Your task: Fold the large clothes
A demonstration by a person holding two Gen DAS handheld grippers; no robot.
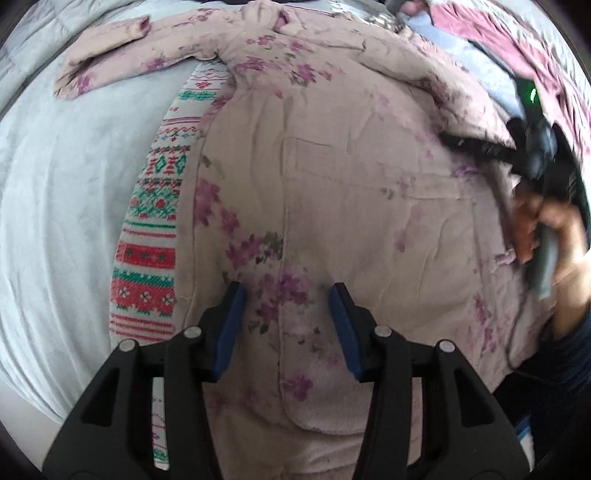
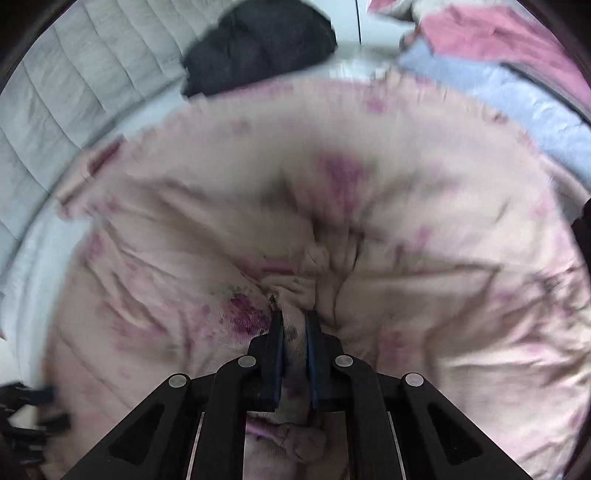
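Lying spread over a pale grey-white bed cover (image 1: 55, 192): one large pink floral garment (image 1: 332, 177), soft brushed or quilted cloth printed with purple blossoms and small green leaves. Body flat and broad, a square patch pocket (image 1: 369, 206) stitched on its front; one long sleeve (image 1: 107, 55) reaching toward the cover's far left corner, cuff rounded.

Beneath its left side, a knitted piece (image 1: 155, 221) in cream with red and green banded patterns, showing as a long strip.

At the far edge, a dark crumpled garment (image 2: 258, 44); toward the far right corner, a light blue cloth (image 2: 498, 96) and maroon-pink fabric (image 2: 491, 33). A ribbed grey quilt (image 2: 74, 85) lies along the far left.

Left gripper (image 1: 288, 314): black frame, blue pads, jaws roughly half apart, poised over the garment's lower front, nothing clamped between them.

Right gripper (image 2: 294, 328): jaws drawn nearly together, pinching a puckered fold of the pink floral garment near its right edge; creases radiate from the grip. A hand (image 1: 554, 229) in a dark sleeve carries it.
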